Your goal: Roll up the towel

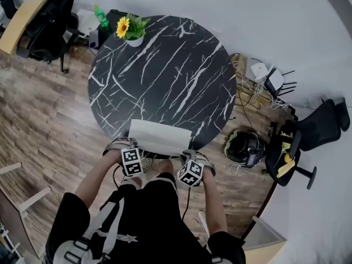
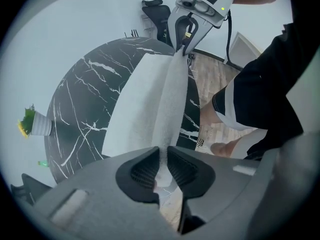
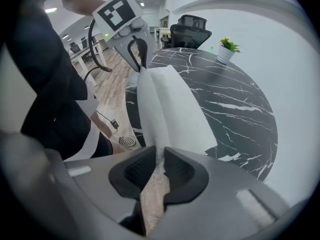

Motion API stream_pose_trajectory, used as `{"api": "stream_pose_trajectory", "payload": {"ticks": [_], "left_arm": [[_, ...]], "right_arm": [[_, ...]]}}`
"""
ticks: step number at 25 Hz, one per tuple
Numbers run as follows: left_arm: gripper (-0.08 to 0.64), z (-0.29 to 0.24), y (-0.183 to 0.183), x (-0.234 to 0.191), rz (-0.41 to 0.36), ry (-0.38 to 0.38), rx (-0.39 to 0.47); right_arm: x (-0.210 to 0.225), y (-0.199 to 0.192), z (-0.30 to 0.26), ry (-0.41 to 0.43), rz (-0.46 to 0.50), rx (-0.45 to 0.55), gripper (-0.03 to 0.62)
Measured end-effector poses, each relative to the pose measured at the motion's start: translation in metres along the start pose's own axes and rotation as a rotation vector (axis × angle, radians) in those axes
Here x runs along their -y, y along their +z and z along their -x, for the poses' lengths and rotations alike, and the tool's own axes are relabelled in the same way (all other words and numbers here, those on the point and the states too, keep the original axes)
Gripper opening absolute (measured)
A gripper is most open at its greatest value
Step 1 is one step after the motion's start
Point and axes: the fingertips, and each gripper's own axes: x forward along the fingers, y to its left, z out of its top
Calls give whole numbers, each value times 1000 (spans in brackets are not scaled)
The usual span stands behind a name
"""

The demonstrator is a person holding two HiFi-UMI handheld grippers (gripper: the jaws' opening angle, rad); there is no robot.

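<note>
We hold the white rectangular terry towel point(image 1: 160, 137) at the near edge of the round black white-veined marble table point(image 1: 165, 65). Our left claw point(image 2: 163, 160) and right claw point(image 3: 161, 159) each pinch one end of its raised near fold, jaws nearly together on the cloth.

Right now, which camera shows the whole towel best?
Head view: the towel lies in nearly full outline at the near rim of the table, left gripper and right gripper shut on its near edge. Each gripper view looks along that lifted edge, foreshortened, toward the other gripper.
</note>
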Motion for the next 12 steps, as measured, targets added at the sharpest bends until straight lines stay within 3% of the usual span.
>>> {"api": "stream_pose_trajectory", "payload": {"ticks": [12], "left_arm": [[64, -9, 3, -24, 30, -6, -9]], "right_arm": [[27, 5, -9, 12, -5, 6, 61]]}}
